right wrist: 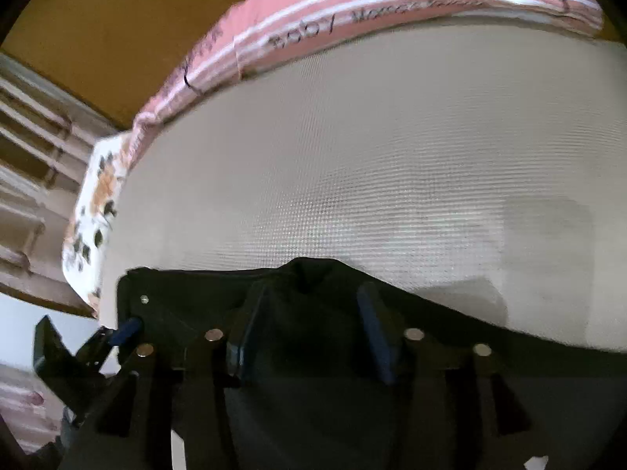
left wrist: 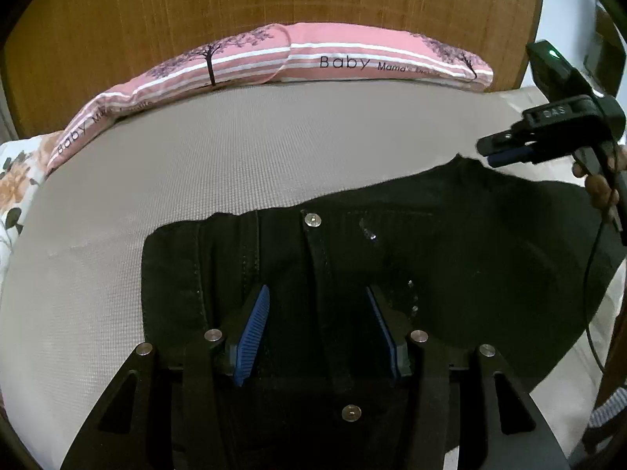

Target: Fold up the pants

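Lying flat: black pants (left wrist: pixel 352 266) on the grey bed sheet (left wrist: pixel 176 164), waistband toward the pink pillow (left wrist: pixel 313 58)
Left gripper (left wrist: pixel 317 325): fingers spread wide over the fly, grasping nothing
Right gripper (left wrist: pixel 505 152): fingers close together at the far edge; cannot tell if cloth is pinched
Risk: uneven lift would skew the fold
Risk: thick denim may slip free

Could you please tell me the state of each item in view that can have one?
Black pants: lying on the mat, waist button fastened.
Left gripper: open, over the waistband.
Right gripper: nearly closed at the pants' far edge; grip unclear.
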{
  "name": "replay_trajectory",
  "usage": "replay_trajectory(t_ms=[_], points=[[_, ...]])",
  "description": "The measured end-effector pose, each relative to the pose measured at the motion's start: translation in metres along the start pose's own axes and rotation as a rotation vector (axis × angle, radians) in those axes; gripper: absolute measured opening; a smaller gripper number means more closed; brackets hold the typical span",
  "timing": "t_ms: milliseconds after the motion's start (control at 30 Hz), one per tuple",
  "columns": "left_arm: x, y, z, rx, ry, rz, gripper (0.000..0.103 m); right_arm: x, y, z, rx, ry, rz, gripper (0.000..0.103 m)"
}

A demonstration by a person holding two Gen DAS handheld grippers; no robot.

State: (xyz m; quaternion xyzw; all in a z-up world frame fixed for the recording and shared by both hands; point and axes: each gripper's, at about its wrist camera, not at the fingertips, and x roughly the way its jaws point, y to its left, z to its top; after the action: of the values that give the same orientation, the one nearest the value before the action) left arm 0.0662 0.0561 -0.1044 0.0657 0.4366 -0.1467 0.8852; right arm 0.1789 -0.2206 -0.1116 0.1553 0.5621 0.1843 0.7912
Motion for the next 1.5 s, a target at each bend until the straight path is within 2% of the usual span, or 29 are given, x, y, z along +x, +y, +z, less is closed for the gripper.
replay_trajectory(t_ms=[167,200,233,267,400,533,667,733,800,833,867,1000,1067,1200,1367,1500], points=[[0.007,0.007,0.005,-0.032,-0.002,-0.043,0.051,0.024,0.010,0.008,-0.020,0.031,0.022,0.044],[0.007,0.009,0.005,-0.033,-0.002,-0.053,0.051,0.024,0.010,0.008,-0.026,0.038,0.032,0.037],[0.007,0.010,0.005,-0.033,-0.002,-0.061,0.051,0.025,0.014,0.008,-0.042,0.040,0.058,0.013],[0.007,0.012,0.007,-0.034,-0.003,-0.068,0.051,0.025,0.019,0.009,-0.055,0.038,0.060,0.013],[0.006,0.016,0.006,-0.052,-0.013,-0.087,0.050,0.021,0.036,0.010,-0.122,-0.014,-0.024,0.010],[0.008,0.011,0.000,-0.016,-0.031,-0.042,0.046,0.034,0.032,0.009,-0.095,-0.034,-0.075,0.009],[0.009,0.008,-0.003,0.005,-0.037,-0.027,0.046,0.046,0.030,0.010,-0.070,-0.053,-0.110,0.009],[0.010,0.009,-0.003,0.007,-0.036,-0.025,0.046,0.043,0.030,0.010,-0.071,-0.049,-0.121,0.013],[0.010,0.008,-0.002,0.016,-0.037,-0.019,0.046,0.036,0.028,0.010,-0.043,-0.060,-0.111,0.023],[0.010,0.007,-0.003,0.020,-0.036,-0.015,0.046,0.030,0.028,0.010,-0.030,-0.080,-0.115,0.036],[0.010,0.006,-0.003,0.023,-0.032,-0.013,0.046,0.024,0.029,0.009,-0.023,-0.102,-0.122,0.040],[0.004,0.004,0.002,0.002,0.008,-0.035,0.047,-0.014,0.029,-0.007,0.008,-0.186,-0.116,0.041],[-0.006,0.002,0.002,-0.023,-0.011,-0.063,0.048,-0.030,0.027,-0.023,0.018,-0.208,-0.123,0.041],[-0.017,-0.011,-0.003,-0.007,-0.020,-0.081,0.049,-0.045,0.010,-0.057,0.034,-0.189,-0.168,0.043],[-0.008,-0.019,-0.020,0.016,0.042,-0.047,0.049,-0.057,-0.029,-0.096,0.110,-0.163,-0.219,0.043],[-0.009,-0.017,-0.028,0.014,0.037,-0.035,0.049,-0.074,-0.063,-0.123,0.169,-0.184,-0.266,0.043]])
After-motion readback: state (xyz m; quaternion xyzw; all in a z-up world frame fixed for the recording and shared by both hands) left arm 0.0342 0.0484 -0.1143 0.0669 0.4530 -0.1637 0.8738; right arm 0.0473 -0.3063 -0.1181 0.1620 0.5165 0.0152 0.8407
